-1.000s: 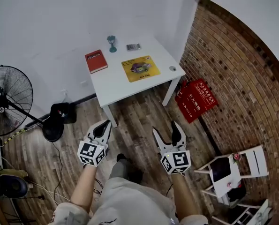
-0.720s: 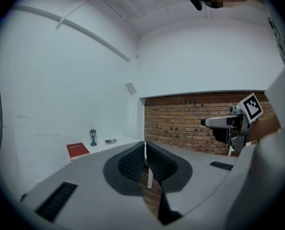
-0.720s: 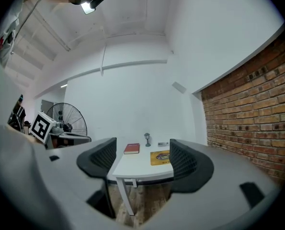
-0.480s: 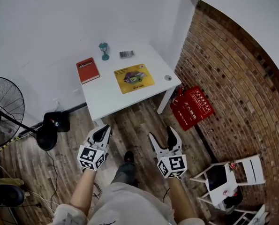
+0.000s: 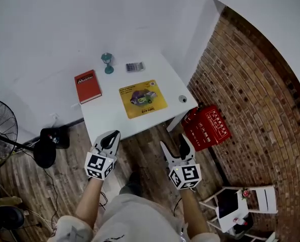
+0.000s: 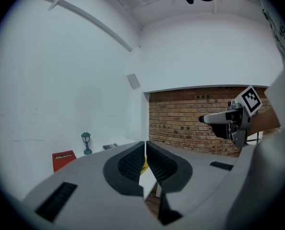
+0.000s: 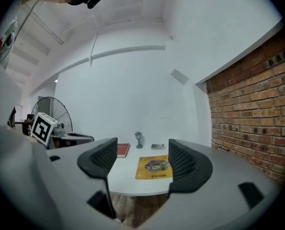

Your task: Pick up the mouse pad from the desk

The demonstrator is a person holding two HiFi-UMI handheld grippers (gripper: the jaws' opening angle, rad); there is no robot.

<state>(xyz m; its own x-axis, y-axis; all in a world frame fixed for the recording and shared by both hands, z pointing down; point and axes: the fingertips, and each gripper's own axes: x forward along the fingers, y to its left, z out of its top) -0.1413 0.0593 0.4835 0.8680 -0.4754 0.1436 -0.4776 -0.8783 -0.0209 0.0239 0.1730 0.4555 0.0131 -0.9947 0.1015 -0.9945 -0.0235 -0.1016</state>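
Closest in, the person holds both tools out over the wooden floor, short of the table. The left hand-held gripper is clenched: its jaws meet with barely a slit between them and nothing caught there. The right hand-held gripper is released, its jaws spread wide with nothing between them.

Beyond them stands the white tabletop, its near edge just ahead of the jaw tips. The yellow mouse pad lies flat on it, toward the near right part, untouched and well apart from both tools. In the right gripper view it sits framed in the gap between the open jaws, far off. A small round object rests near the table's right corner, beside the pad. A red book lies to the pad's left, apart from it. Further back stand a little teal lamp figure and, just beside it, a small grey keypad.

Off to the right, a red case leans at the foot of the brick wall, and a white chair stands nearer the person. At the left edge is a black floor fan.
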